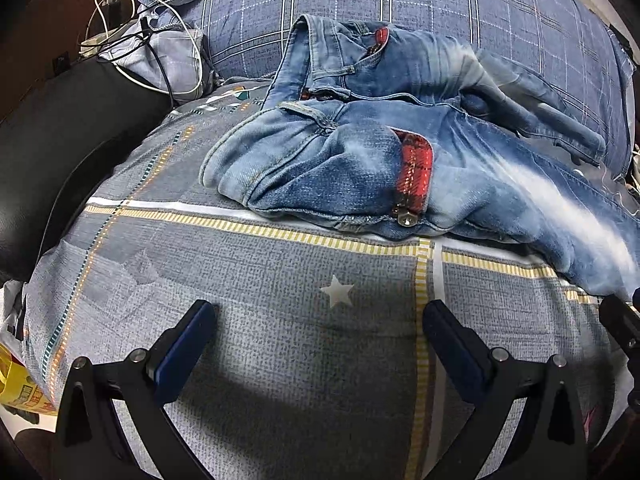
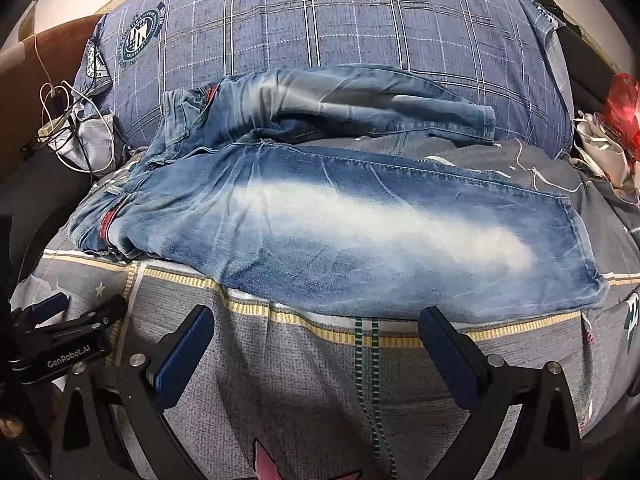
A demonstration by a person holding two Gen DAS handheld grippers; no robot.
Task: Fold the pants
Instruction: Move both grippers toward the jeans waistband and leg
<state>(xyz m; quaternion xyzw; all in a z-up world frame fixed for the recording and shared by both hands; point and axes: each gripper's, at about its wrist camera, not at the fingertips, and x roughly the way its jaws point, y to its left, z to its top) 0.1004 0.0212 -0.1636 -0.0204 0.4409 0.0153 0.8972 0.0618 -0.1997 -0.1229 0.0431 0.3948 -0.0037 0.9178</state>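
Observation:
A pair of faded blue jeans [image 1: 360, 152] with red plaid pocket lining lies crumpled on the bed. Its waist is at the left, its legs run right. In the right wrist view the near leg [image 2: 360, 228] lies flat with its cuff at the right, and the far leg [image 2: 380, 100] is bunched behind it. My left gripper [image 1: 320, 320] is open and empty, a short way in front of the waist. My right gripper [image 2: 316, 324] is open and empty, just in front of the near leg's lower edge. The left gripper also shows in the right wrist view [image 2: 76, 312].
A grey patterned quilt [image 1: 240, 300] covers the bed. A blue plaid pillow [image 2: 320, 20] stands behind the jeans. White and black cables [image 1: 132, 28] lie at the back left beside a black cushion [image 1: 60, 140]. A red plastic bag [image 2: 622, 104] sits at the far right.

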